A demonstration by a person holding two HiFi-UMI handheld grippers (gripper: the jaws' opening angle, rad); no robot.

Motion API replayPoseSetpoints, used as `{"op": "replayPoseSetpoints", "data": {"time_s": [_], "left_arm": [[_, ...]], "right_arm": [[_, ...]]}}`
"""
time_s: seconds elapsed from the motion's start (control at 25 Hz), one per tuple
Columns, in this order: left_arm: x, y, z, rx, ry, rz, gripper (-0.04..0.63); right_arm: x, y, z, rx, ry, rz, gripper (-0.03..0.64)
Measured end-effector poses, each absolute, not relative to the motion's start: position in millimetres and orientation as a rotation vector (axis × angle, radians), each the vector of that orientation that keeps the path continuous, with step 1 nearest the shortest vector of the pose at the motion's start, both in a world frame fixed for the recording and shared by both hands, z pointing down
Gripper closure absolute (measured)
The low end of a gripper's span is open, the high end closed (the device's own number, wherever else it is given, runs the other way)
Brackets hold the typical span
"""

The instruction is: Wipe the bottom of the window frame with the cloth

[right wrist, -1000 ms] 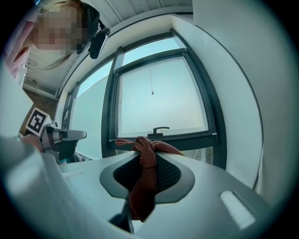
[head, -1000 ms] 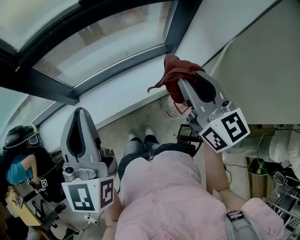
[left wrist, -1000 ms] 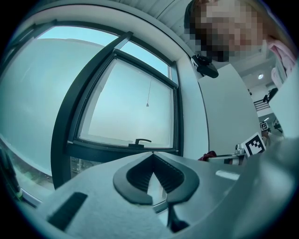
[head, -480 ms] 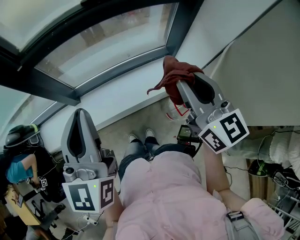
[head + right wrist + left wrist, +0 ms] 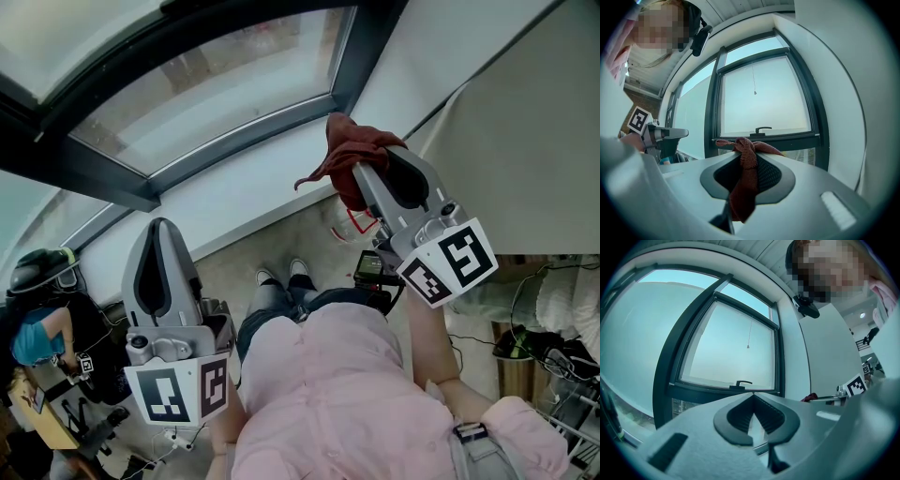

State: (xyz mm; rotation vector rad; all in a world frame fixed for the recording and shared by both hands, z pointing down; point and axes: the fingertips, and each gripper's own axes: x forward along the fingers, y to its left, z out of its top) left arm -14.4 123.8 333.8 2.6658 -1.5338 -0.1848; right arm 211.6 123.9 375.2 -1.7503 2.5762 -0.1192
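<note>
My right gripper (image 5: 357,164) is shut on a dark red cloth (image 5: 349,150), which bunches above the jaw tips and droops to the left, close to the white sill below the window. In the right gripper view the cloth (image 5: 746,161) hangs down between the closed jaws, with the dark window frame's bottom rail (image 5: 787,139) and its handle (image 5: 762,130) behind it. My left gripper (image 5: 161,225) is shut with nothing in it and is held lower left, pointing at the sill. The left gripper view has its tips (image 5: 753,393) meeting in front of the bottom rail (image 5: 726,392).
A white wall (image 5: 525,131) rises at the right. Another person (image 5: 42,319) sits at the far left by some equipment. Cables and a bin (image 5: 520,342) lie on the floor at the right. My own feet (image 5: 281,272) stand near the wall below the window.
</note>
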Motion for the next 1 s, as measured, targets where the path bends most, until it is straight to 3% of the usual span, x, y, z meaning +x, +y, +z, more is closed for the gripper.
{"op": "replayPoseSetpoints", "data": {"time_s": [1.0], "left_arm": [[-9.3, 125.6, 336.2, 2.669, -1.553, -0.201, 0.601]], "right_arm": [[215.1, 122.3, 379.8, -1.722, 2.594, -0.114, 0.538]]}}
